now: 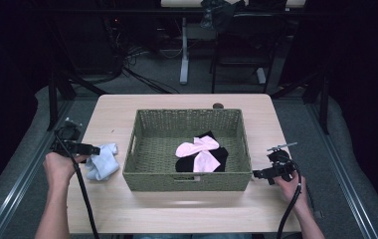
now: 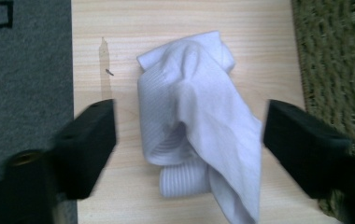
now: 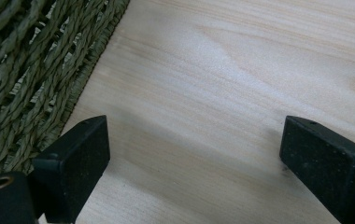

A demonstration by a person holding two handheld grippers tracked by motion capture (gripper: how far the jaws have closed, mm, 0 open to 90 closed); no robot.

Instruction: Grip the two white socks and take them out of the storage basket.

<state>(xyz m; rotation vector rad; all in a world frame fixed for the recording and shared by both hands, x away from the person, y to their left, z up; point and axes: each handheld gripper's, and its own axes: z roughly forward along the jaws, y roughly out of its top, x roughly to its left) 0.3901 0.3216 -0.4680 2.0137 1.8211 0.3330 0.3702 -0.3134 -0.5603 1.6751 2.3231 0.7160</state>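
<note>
The left gripper [image 2: 189, 140] is standing wide open, and the white sock [image 2: 199, 126] is lying crumpled between its jaws on the table [image 2: 166, 18], touching neither pad. The sock's lower end is being cut off by the frame. Further away, the green basket [image 2: 339, 56] is looking blurred. The right gripper [image 3: 194, 154] is hanging open over bare wood, gripping nothing.
</note>
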